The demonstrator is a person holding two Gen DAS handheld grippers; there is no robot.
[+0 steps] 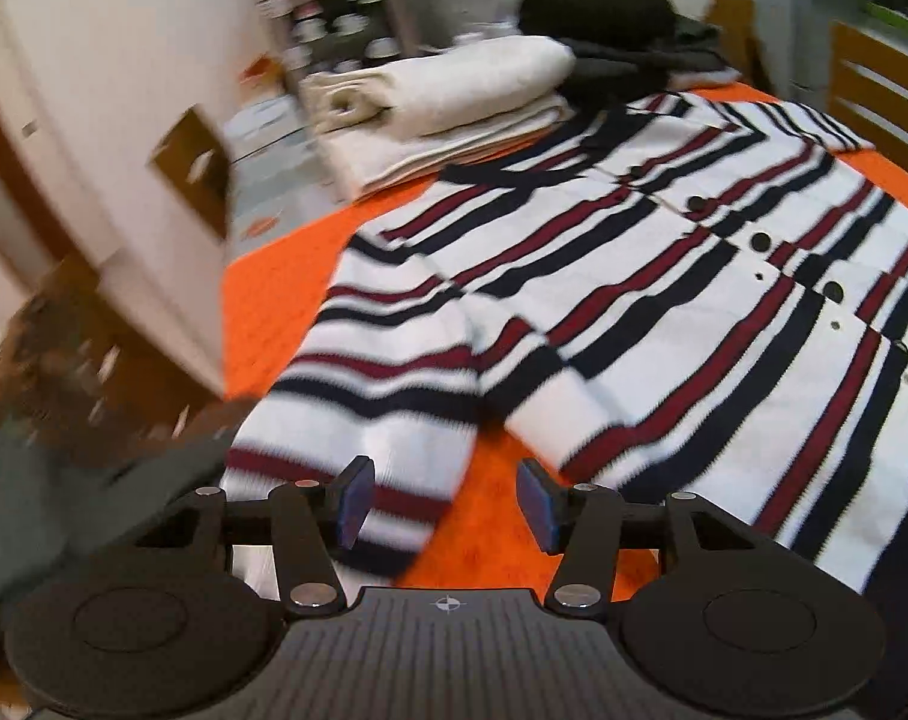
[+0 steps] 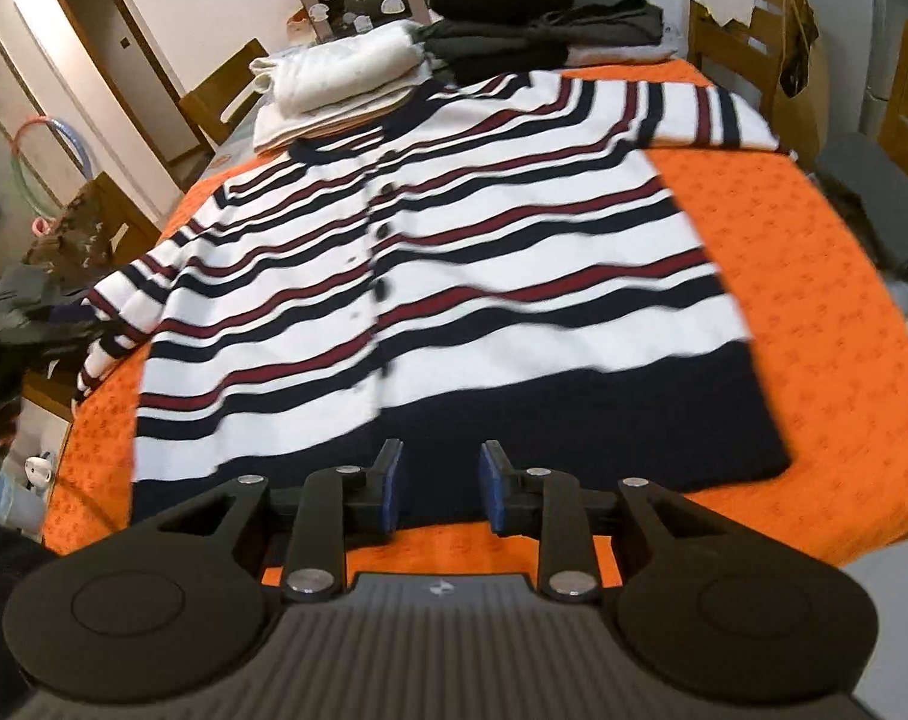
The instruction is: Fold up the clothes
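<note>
We held both grippers low over the near edge of the table, each pointing down and forward across a striped cardigan (image 2: 429, 276) that lay spread flat, buttoned front up, on an orange tablecloth (image 2: 814, 312).

The left gripper (image 1: 447, 501) had its jaws spread, with nothing between the blue pads (image 1: 357, 495); bare orange cloth showed in the gap. Only this view showed the near sleeve (image 1: 357, 396) close up, running down toward the left pad and reaching just under it, though we could not tell whether they touched. The view was badly blurred on its left side.

The right gripper (image 2: 438, 489) stood with its jaws parted more narrowly, also empty, just short of the cardigan's dark hem band (image 2: 574, 426). Only this view showed the whole garment: the button row ahead of the gripper and slightly to its left, the far sleeve stretched out to the right, and the other sleeve hanging off the table's left edge.

Beyond the collar, at the far end of the table, both views showed a folded cream stack (image 2: 339, 84) and, to its right, a pile of dark folded clothes (image 2: 514, 18). Wooden chairs (image 2: 748, 30) stood far right in the right view.

No bin, basket or other container was in either view.
</note>
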